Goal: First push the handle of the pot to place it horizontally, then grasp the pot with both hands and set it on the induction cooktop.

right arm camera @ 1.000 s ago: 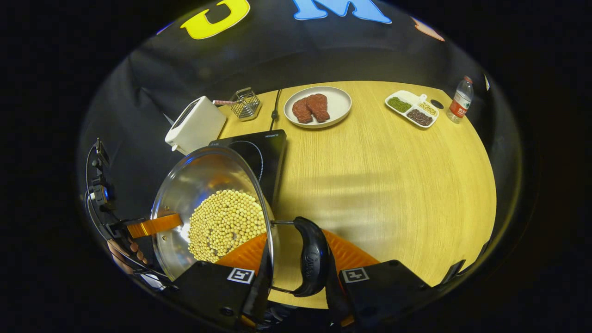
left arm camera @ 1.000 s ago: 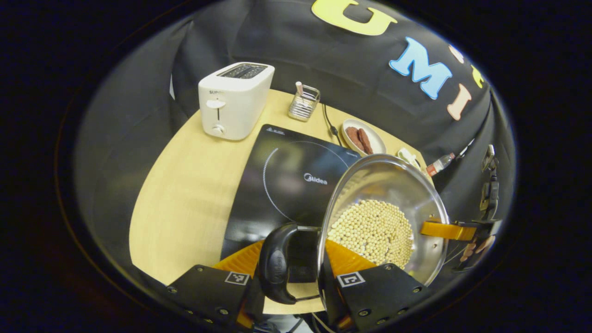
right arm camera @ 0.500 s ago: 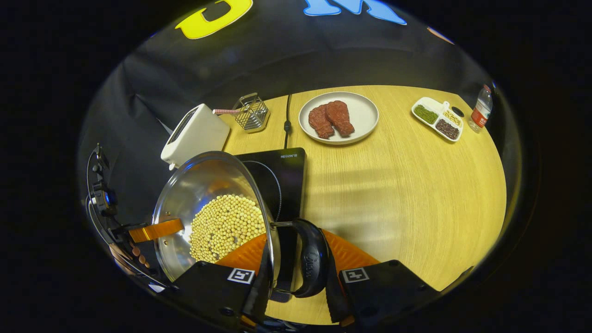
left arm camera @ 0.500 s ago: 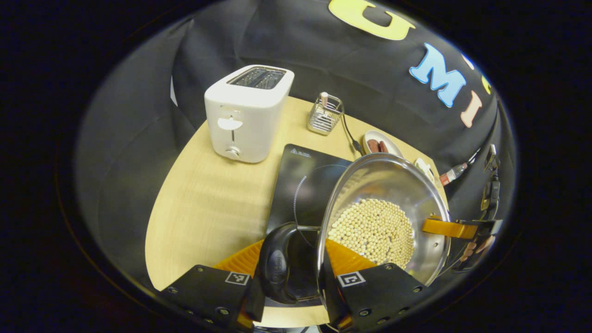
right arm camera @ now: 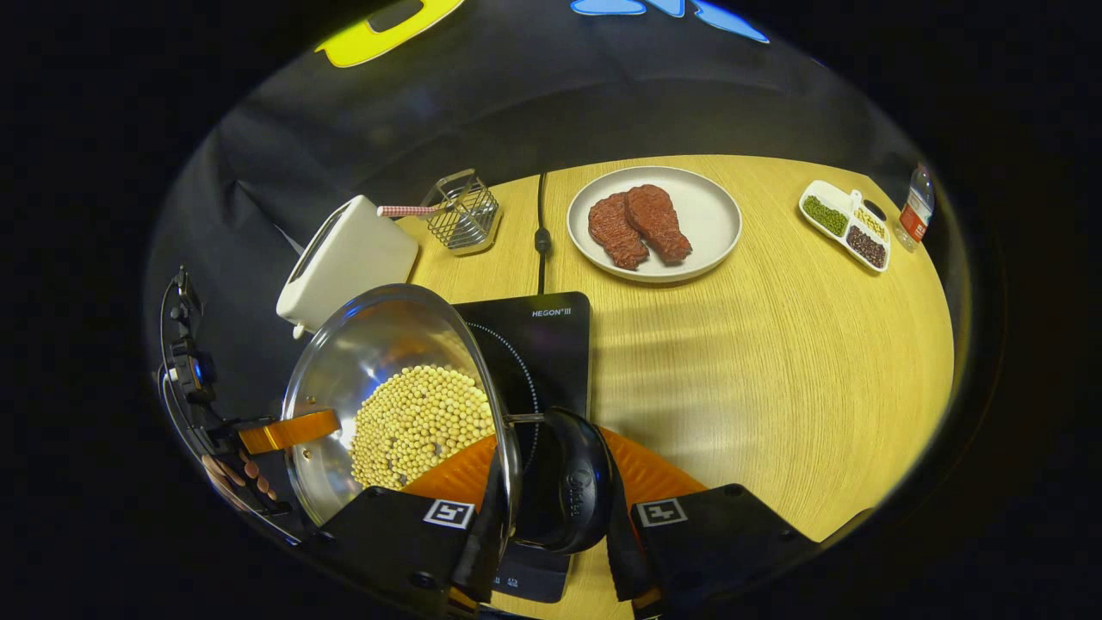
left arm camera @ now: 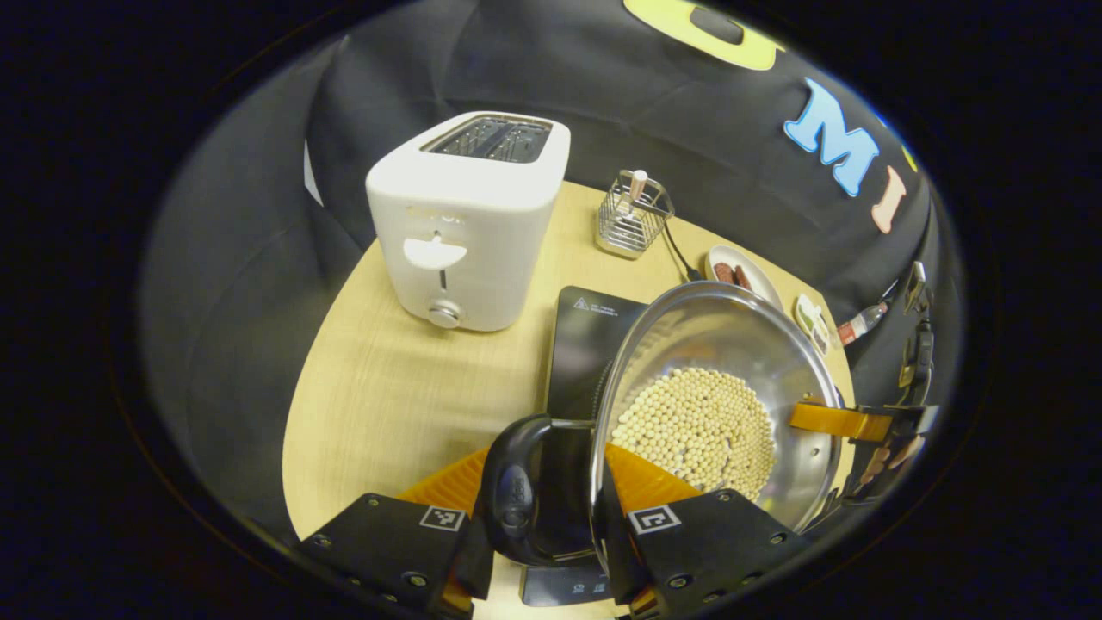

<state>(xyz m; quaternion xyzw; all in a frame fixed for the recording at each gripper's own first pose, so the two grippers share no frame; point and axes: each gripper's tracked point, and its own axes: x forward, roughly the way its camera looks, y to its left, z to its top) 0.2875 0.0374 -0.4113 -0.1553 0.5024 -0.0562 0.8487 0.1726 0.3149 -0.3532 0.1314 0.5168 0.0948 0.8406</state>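
Mock kitchen booth: toaster [left arm camera: 465,220], cooktop [right arm camera: 538,344].

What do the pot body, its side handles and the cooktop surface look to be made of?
Pot: polished metal, probably stainless steel; its wall mirrors the beans.
Handles: glossy black moulded loops on wire brackets, likely plastic.
Induction cooktop: smooth black reflective slab with a printed ring, probably glass.
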